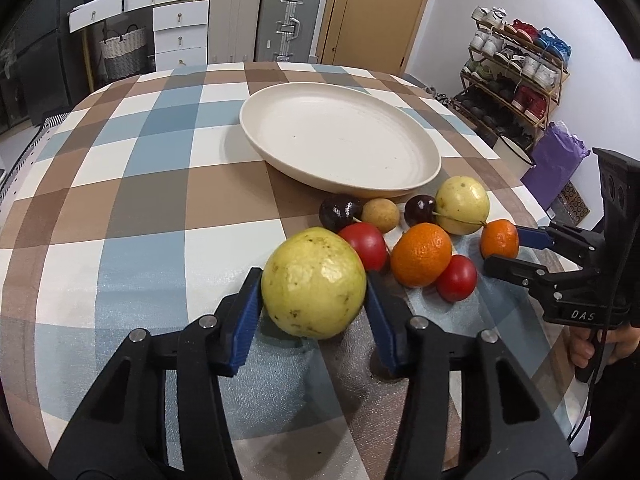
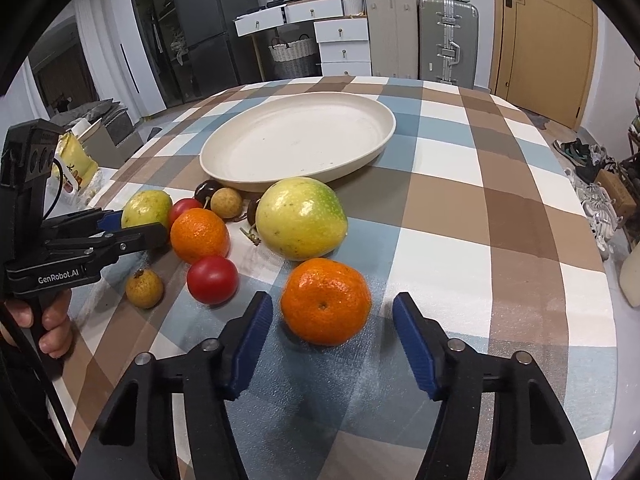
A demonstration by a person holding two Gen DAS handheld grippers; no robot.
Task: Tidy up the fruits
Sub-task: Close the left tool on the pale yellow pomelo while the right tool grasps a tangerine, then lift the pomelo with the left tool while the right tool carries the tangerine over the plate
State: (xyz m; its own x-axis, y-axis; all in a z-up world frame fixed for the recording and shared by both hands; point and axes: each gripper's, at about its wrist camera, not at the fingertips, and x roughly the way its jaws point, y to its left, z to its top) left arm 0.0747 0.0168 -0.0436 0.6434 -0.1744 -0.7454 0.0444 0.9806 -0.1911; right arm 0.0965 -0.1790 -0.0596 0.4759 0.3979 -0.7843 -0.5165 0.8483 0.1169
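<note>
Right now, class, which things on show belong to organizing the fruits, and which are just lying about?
Job: plate, gripped guava, second guava, oranges, tomatoes, cherries, longans.
Lying about: suitcases, shoe rack, wicker basket, drawers.

A cream oval plate [image 1: 340, 140] sits bare on the checked cloth. Before it cluster two yellow-green guavas [image 1: 314, 283] [image 2: 301, 218], two oranges [image 2: 326, 301] [image 1: 421, 254], two red tomatoes [image 1: 457, 278], dark plums [image 1: 340, 211] and small tan fruits [image 1: 380, 214].
</note>
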